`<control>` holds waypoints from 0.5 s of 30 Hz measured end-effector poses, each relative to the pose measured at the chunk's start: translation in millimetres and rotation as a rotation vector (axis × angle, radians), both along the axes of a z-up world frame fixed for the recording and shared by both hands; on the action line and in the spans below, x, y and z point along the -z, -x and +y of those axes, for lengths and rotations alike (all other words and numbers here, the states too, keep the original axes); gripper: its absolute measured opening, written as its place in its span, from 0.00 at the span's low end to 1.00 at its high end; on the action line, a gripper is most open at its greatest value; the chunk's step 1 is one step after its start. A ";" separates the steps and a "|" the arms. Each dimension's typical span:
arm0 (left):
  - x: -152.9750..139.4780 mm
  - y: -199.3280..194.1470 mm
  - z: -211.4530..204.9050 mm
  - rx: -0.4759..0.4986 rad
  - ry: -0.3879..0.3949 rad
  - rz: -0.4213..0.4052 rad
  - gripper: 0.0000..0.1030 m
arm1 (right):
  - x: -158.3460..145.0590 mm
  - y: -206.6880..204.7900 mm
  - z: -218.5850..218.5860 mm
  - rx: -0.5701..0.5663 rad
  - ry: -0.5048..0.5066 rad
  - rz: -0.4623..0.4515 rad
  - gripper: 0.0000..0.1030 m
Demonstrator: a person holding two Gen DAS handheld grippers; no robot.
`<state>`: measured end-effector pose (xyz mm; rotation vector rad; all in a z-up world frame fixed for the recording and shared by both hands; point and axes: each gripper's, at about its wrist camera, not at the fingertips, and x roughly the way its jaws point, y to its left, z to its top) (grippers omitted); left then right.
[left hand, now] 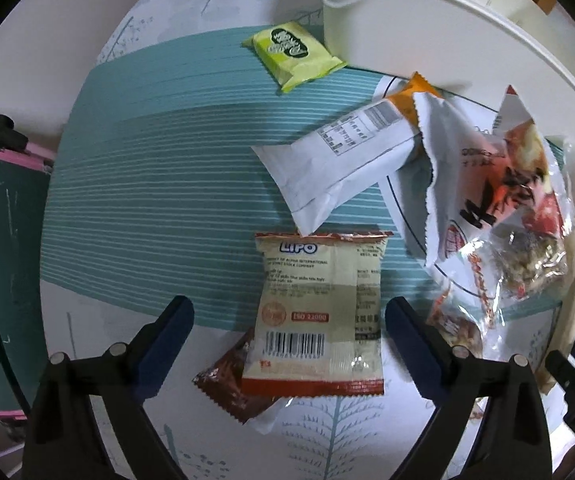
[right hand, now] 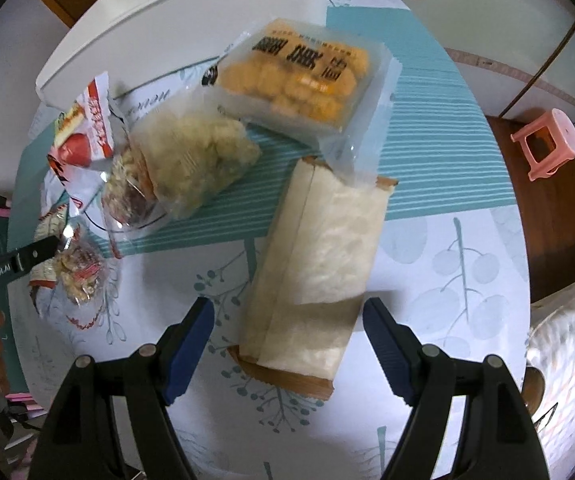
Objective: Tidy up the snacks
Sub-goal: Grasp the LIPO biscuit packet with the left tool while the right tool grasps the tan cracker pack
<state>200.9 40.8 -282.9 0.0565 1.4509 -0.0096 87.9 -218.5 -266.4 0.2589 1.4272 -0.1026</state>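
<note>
Both fingers (left hand: pixel 289 322) (right hand: pixel 287 326) wide — holding nothing.

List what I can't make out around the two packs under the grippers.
- Left wrist view: brown packet, mostly covered by the Lipo packet.
- Left wrist view: white bin, cut off by the frame's top.
- Right wrist view: long paper-wrapped pack, contents blurred behind its frosted window.
</note>
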 end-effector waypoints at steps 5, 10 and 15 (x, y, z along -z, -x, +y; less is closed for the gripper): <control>7.9 -5.5 3.4 -0.017 0.014 0.009 0.87 | 7.5 -2.2 2.9 -0.008 0.021 0.002 0.75; 12.0 -8.9 6.2 -0.028 0.054 0.013 0.77 | 10.0 -4.2 10.2 -0.035 0.079 -0.005 0.71; 7.2 -6.7 3.2 -0.012 0.052 0.001 0.58 | 11.8 -3.0 26.2 -0.056 0.131 -0.012 0.62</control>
